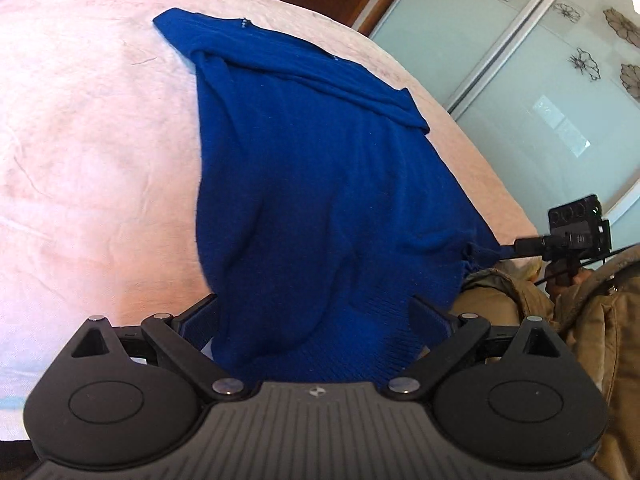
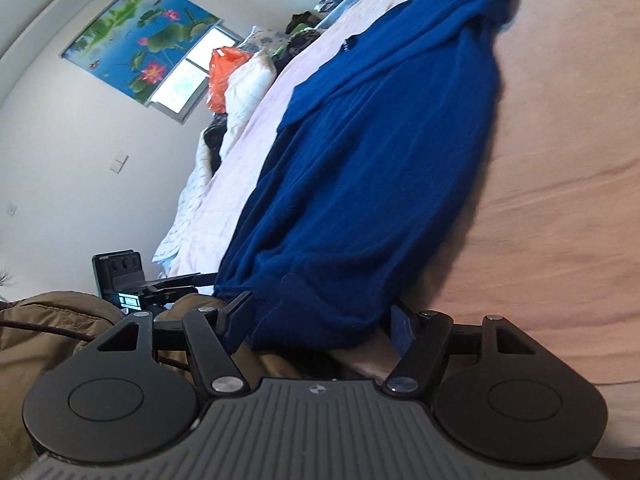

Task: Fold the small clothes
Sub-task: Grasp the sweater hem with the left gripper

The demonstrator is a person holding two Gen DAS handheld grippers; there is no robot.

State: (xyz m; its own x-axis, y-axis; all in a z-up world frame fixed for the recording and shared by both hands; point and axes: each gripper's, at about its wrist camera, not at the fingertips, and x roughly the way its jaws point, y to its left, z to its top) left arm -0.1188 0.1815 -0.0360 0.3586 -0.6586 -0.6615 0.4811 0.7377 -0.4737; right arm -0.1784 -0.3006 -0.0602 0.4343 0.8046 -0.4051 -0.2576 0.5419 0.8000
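Note:
A royal-blue knitted sweater (image 1: 320,160) lies spread on a pink bed cover (image 1: 100,160), one sleeve folded across its upper part. Its near hem hangs toward me at the bed's edge. My left gripper (image 1: 316,312) has its jaws wide apart, and the hem's ribbed edge bunches between the fingers. In the right wrist view the same sweater (image 2: 380,160) stretches away along the bed (image 2: 560,200). My right gripper (image 2: 320,316) is at the hem's other corner, jaws apart, with a thick fold of blue knit filling the gap between them.
A person's olive jacket (image 2: 60,328) is close behind the bed edge. Frosted sliding doors (image 1: 540,80) with flower prints stand to the right. White bedding (image 2: 248,76), an orange bag (image 2: 224,76) and piled clothes lie along the bed's far side.

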